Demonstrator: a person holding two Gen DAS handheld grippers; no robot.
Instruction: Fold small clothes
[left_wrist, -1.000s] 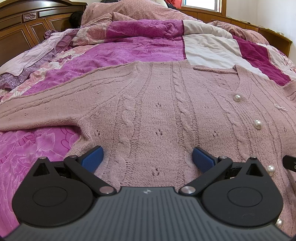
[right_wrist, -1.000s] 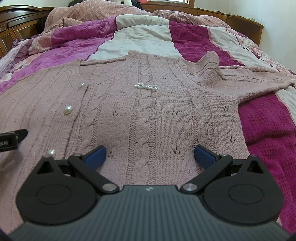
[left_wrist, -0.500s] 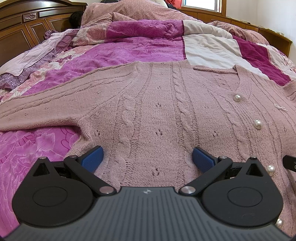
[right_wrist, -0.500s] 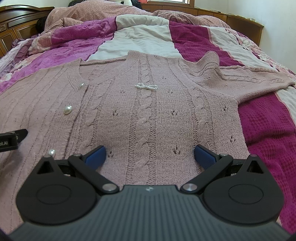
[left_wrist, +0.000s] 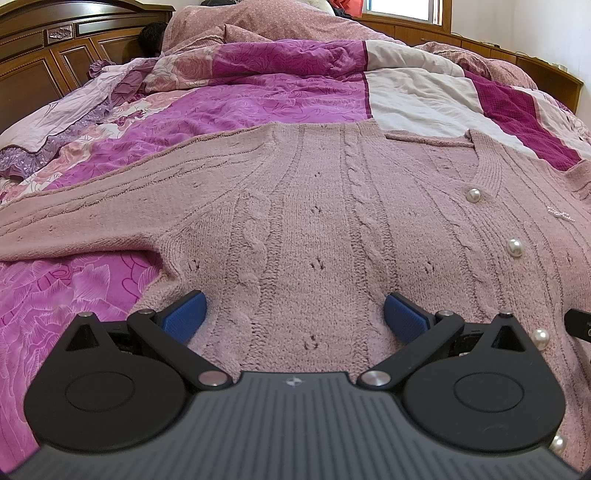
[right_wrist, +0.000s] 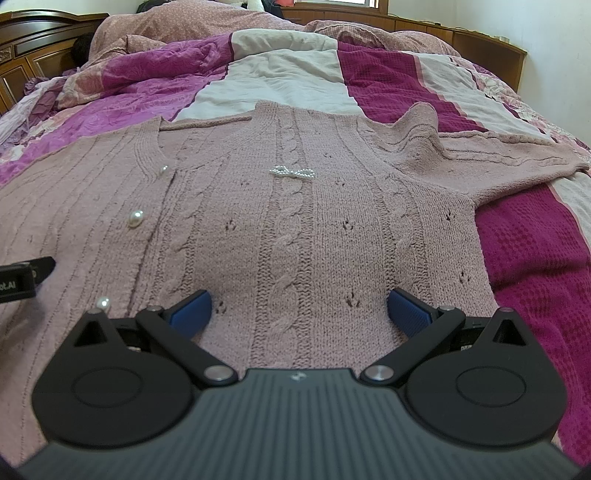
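A dusty-pink cable-knit cardigan (left_wrist: 314, 221) with pearl buttons (left_wrist: 514, 246) lies spread flat, front up, on the bed, sleeves stretched out to both sides. My left gripper (left_wrist: 294, 319) hovers open over the lower left half of the cardigan, blue pads wide apart, nothing between them. My right gripper (right_wrist: 300, 312) is open in the same way over the lower right half of the cardigan (right_wrist: 295, 229), below a small pearl bow (right_wrist: 292, 172). The cardigan's hem is hidden under both gripper bodies.
The bed is covered by a rumpled patchwork quilt (left_wrist: 266, 99) in magenta, cream and dark red (right_wrist: 532, 258). A dark wooden headboard (left_wrist: 44, 48) stands at the far left, a wooden ledge (right_wrist: 480, 48) and window at the back right. The other gripper's tip (right_wrist: 22, 278) shows at the left edge.
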